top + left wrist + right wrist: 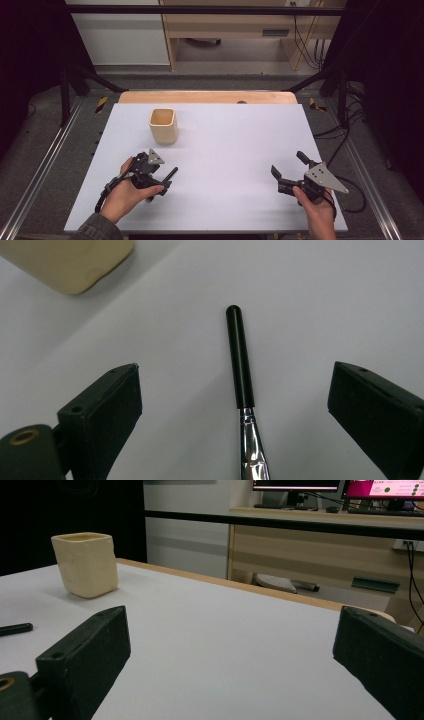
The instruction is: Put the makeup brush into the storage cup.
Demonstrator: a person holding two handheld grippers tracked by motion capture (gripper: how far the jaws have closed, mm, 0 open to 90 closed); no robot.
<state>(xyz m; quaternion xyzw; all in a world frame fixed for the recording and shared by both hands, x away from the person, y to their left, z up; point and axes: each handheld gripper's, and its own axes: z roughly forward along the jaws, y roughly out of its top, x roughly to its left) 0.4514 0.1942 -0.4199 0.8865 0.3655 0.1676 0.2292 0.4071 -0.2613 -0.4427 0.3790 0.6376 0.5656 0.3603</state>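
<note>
Altogether, one brush (240, 360) and one cup (163, 125) are counted on the bench (230, 150). Both the left claw (235, 405) and the right claw (230, 665) are released; the brush lies between the left jaws, handle toward twelve o'clock, bristles cut off.

Both claws (159, 176) (289, 167) wide open, low.
</note>
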